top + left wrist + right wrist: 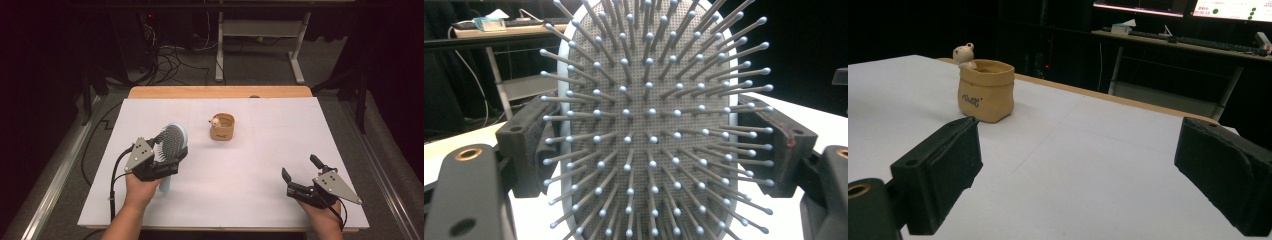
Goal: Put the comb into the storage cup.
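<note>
I see the pale-blue paddle hairbrush (172,142) clamped in my left gripper (165,162), lifted over the white table (250,200), bristles facing the gripper. My right gripper (299,176) rests wide, empty. A tan pot (222,127) stands beyond.

Only the tan pot (222,127) stands mid-frame on the bench (260,200); bare white sheet lies lower centre and right.

jaws wide apart, nothing between | tan pot (985,95) upright on white table (1088,175), far-left
</note>
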{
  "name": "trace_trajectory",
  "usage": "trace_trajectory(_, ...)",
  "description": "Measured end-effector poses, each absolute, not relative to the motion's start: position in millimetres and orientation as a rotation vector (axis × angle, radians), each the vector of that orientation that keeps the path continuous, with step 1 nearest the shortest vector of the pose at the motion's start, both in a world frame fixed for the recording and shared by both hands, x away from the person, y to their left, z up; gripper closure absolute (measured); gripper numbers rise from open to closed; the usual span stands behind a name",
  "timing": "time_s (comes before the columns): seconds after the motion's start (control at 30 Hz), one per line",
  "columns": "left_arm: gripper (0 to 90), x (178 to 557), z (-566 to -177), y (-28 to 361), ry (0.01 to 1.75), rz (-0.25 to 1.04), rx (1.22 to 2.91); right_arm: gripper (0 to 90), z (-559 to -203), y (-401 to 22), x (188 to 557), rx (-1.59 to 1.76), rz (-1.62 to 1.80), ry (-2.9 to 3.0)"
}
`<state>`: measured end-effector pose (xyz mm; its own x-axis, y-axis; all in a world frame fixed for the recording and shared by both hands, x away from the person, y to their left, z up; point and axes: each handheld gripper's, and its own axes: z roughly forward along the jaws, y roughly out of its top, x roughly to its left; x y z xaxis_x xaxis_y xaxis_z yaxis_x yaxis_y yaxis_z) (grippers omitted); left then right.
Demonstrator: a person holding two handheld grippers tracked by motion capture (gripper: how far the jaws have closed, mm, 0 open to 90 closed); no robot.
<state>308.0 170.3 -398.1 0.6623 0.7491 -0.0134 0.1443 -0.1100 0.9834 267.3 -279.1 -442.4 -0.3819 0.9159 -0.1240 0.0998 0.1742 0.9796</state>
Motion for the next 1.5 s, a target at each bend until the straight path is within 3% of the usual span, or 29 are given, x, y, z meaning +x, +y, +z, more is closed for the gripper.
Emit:
trace_trajectory(1.0, 20.6, 319.9, -390.6, 127.6, 0.629, 0.549, 1.623, 5.6, -445.4, -264.3, 276.9, 0.988, 1.314, 1.705)
trace_trajectory(1.5, 20.6, 318.2, -394.4, 130.0, 0.617, 0.537, 1.62, 5.0, -437.4, -233.2, 294.2, 0.967, 1.364, 1.796)
